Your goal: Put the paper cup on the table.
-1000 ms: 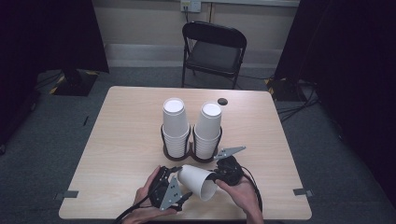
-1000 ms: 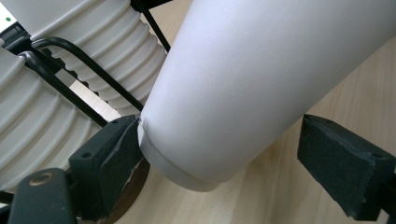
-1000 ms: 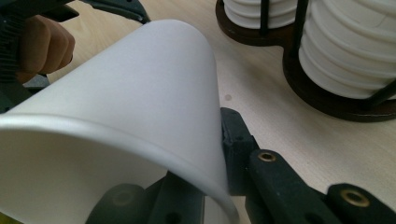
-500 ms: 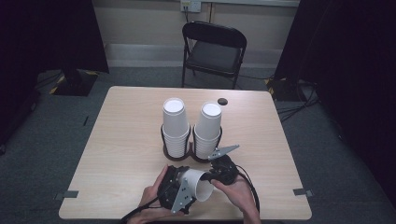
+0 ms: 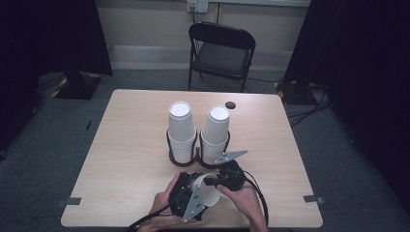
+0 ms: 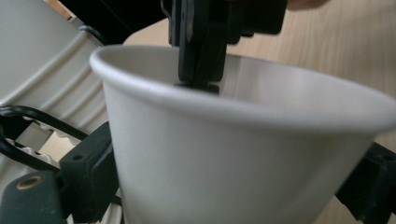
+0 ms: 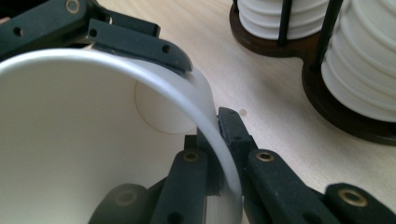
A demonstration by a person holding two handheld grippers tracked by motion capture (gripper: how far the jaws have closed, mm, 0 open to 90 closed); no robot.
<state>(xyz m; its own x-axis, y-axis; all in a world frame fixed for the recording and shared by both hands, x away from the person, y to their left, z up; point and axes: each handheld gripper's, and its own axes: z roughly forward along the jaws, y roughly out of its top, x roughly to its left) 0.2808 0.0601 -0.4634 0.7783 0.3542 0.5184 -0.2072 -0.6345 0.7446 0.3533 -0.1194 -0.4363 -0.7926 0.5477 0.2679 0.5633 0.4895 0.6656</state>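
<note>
From the high view, I hold one paper cup (image 5: 207,191) low over the near edge of the counter (image 5: 121,159), between my left gripper (image 5: 186,195) and right gripper (image 5: 227,176), just near of the wooden holder (image 5: 198,157) with its two cup stacks (image 5: 183,130). With both hands pulling, the thin wall could crease or tear.

In the left gripper view, my jaws sit at either side of the cup (image 6: 243,154), seemingly clamped on its body, though contact is hard to make out. Squeezing harder would crush it.

In the right gripper view, my jaws are narrow, pinching the cup's rim (image 7: 205,126) between them. That small bite could slip, dropping the cup or knocking the holder (image 7: 327,98).
</note>
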